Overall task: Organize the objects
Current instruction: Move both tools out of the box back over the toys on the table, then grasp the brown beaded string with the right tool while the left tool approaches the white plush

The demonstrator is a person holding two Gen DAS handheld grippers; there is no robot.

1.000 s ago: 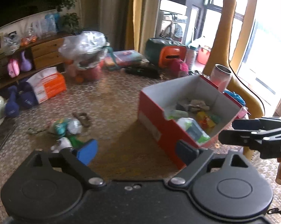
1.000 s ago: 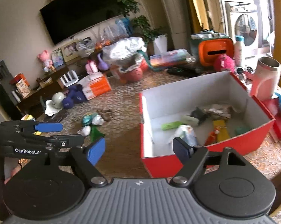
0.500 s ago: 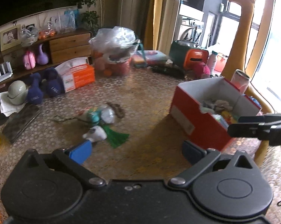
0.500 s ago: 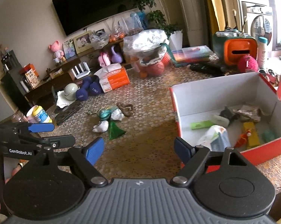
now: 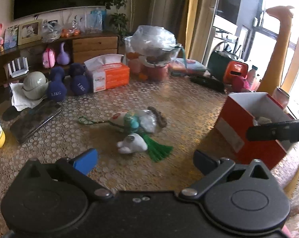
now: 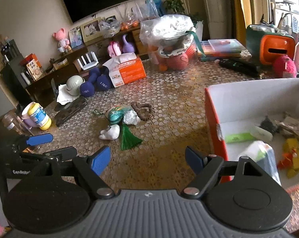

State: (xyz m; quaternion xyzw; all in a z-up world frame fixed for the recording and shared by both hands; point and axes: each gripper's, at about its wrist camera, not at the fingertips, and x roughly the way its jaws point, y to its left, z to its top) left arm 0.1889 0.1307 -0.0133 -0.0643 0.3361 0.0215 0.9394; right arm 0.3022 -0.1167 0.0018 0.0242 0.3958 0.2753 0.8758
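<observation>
Two tools: your left tool (image 5: 145, 161) and right tool (image 6: 147, 158) both stand wide apart with nothing between the pads
Loose things: four in a cluster mid-surface, well apart from the box; one white toy (image 5: 132, 143) touching a green tassel (image 5: 159, 150), one teal pouch (image 6: 115, 115), one brown bracelet (image 6: 142, 110)
Box: one red box (image 6: 215, 127) to the right, already holding several small items
Risk, tassel: grab the toy and the tassel may drag along; they overlap
Risk, crowding: both tools point at one cluster; they could collide
Bystanders: two dumbbells (image 5: 67, 85), one tissue box (image 5: 109, 75)
</observation>
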